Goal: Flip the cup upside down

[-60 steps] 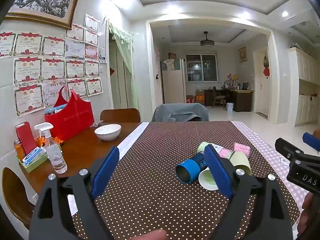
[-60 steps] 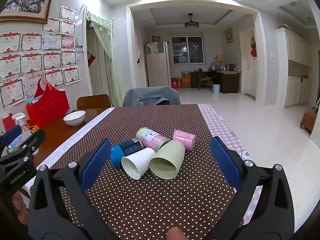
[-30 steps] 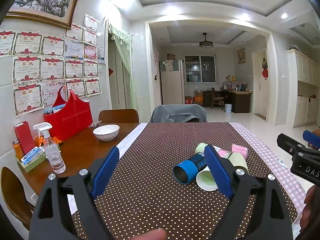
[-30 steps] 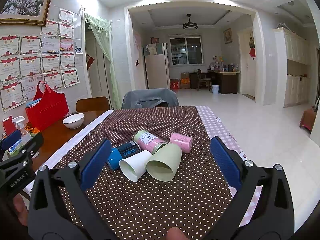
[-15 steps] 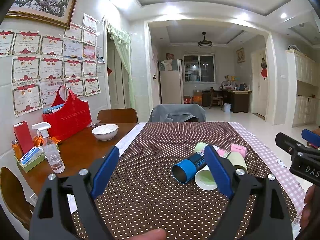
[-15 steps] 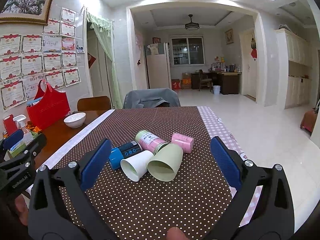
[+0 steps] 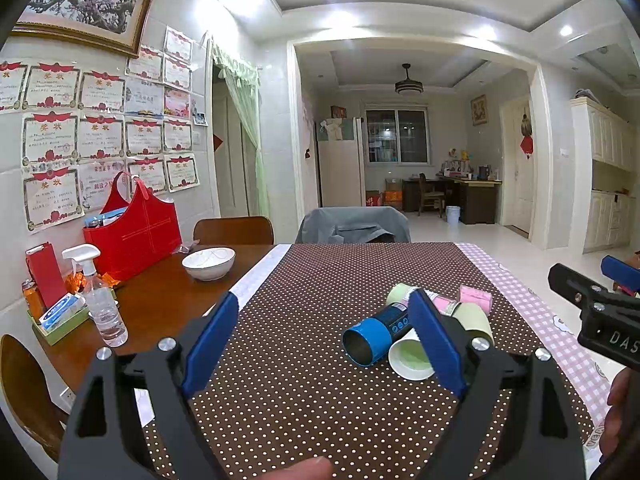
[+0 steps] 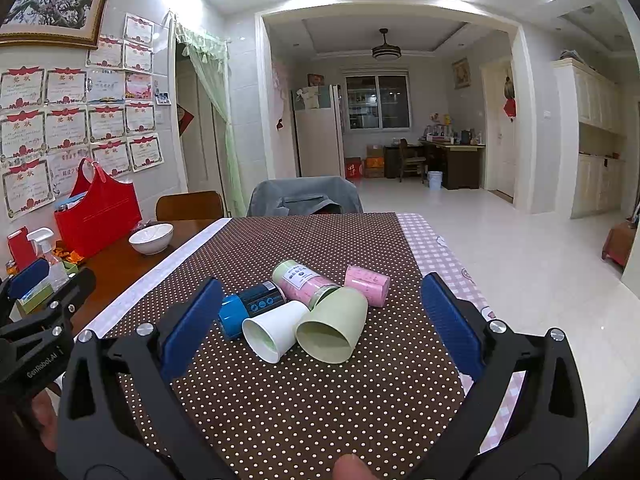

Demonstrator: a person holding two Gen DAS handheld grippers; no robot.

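On the brown dotted cloth point(image 8: 320, 400) that covers the worktop point(image 7: 160, 300), 5 containers lie on their sides in a tight cluster. The white cup point(image 8: 274, 330) points its mouth toward the right wrist camera, touching the green cup point(image 8: 334, 330) just beside it, whose mouth also faces the camera. Behind them lie a blue-and-black can point(image 8: 250, 304), a pale green and pink bottle point(image 8: 302, 278) and a small pink container point(image 8: 367, 279).

The right tool point(image 8: 320, 316) hangs above the cloth with its blue pads spread wide, holding nothing; the cluster appears between its fingers. The left tool point(image 7: 320, 340) is likewise spread wide and empty, off to the left of the cluster, and its right finger point(image 7: 436, 344) partly hides the white cup point(image 7: 408, 358) in the left wrist view. There the blue-and-black can point(image 7: 376, 334) shows its open end.

On the bare wood to the left stand a white bowl point(image 7: 209, 263), a red bag point(image 7: 134, 232) and a spray bottle point(image 7: 100, 300).
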